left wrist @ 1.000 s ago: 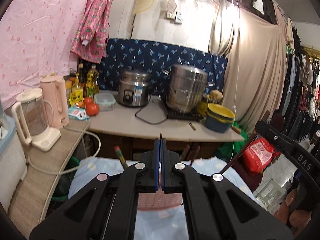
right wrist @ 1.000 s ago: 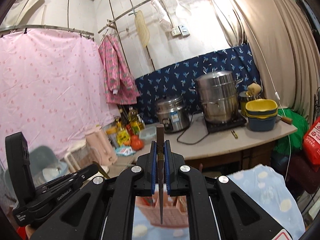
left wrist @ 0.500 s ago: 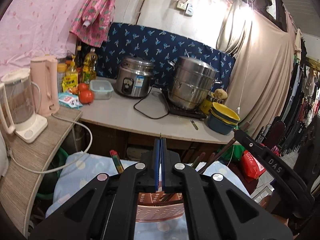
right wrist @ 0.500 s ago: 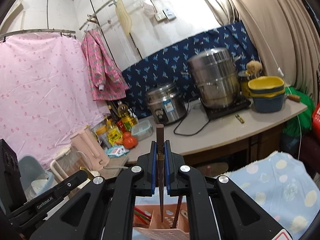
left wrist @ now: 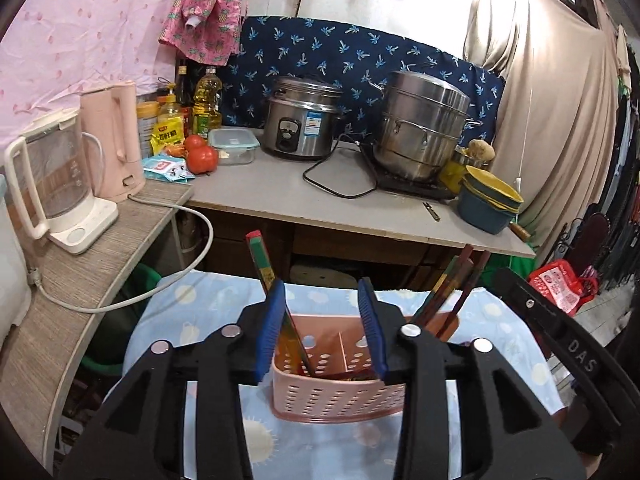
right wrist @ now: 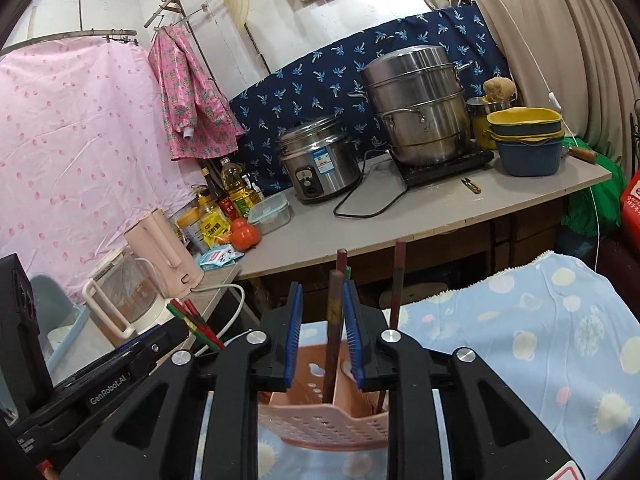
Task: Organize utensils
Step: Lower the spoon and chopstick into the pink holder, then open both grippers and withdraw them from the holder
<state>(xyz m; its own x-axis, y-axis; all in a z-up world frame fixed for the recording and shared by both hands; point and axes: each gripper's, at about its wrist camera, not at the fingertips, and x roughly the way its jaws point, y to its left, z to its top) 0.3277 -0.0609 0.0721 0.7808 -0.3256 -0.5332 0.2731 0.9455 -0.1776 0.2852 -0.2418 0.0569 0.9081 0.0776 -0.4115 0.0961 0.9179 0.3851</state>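
Already, progress: several chopsticks stand in the pink perforated holder, which sits on the blue patterned cloth; judging by that, the sorting is well along, and both hands are at the point of letting a stick go into it
Done: a cluster of dark red-brown chopsticks leans out of the holder's right-hand section in the left wrist view; a green and red stick stands in its left section
Left: no loose utensils show on the cloth in either view, so I cannot tell how many remain; the two sticks now between the jaws need only to settle
Left gripper: jaws opening, standing clearly apart; the green and red stick lies against the inner face of the left blue pad, with open space to the other pad, so it is not clamped
Right gripper: jaws opening, with a narrower gap; a brown chopstick stands upright between the pads with daylight on both sides, so it looks released, its lower end inside the holder
Holder relative to the grippers: directly below and just ahead of both sets of fingertips; in the right wrist view its pink rim shows under the jaws, with a divider inside
Other sticks near the right gripper: two more dark sticks rise behind and to the right of the jaws; red and green ones poke up at the left, beside the other gripper's body
Risk, as a judgement: a tilted stick may lean over the rim rather than drop fully
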